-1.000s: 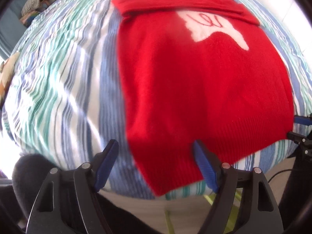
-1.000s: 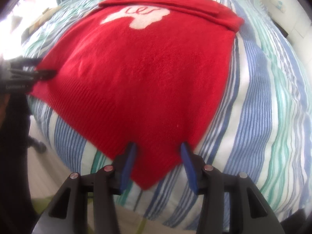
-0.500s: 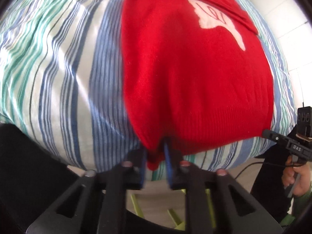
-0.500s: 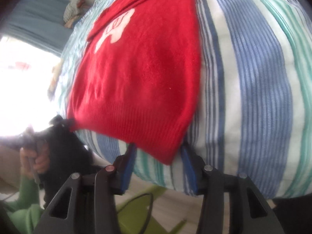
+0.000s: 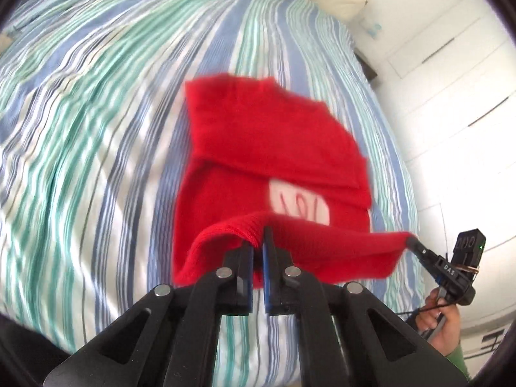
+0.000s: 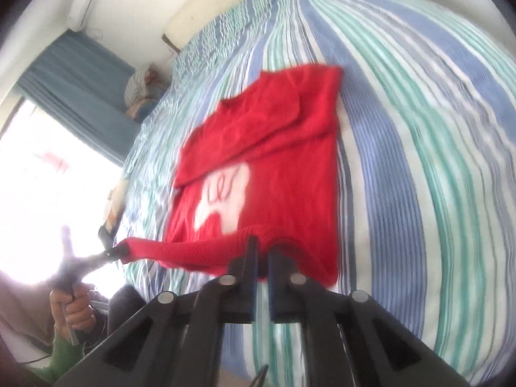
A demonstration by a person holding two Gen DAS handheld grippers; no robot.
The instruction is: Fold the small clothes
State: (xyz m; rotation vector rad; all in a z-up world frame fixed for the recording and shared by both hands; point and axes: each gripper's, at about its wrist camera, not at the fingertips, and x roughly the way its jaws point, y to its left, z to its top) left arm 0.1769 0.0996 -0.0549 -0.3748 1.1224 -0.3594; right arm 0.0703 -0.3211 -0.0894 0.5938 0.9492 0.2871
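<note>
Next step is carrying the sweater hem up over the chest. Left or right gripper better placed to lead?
Neither; both together. The left gripper and the right gripper are each shut on a bottom corner of the red sweater, with the hem lifted evenly.

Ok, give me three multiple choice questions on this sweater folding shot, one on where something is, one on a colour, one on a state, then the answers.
1. Where does the red sweater lie?
A. on a striped bedspread
B. on a wooden floor
C. in a basket

2. What colour is the patch on its front?
A. black
B. white
C. yellow

3. How is the sweater's hem held?
A. flat, untouched
B. by one gripper only
C. pinched by both, lifted

Answers: 1 A, stripes surround it. 2 B, a white patch with red lines. 3 C, the left gripper and right gripper each clamp the raised hem.
</note>
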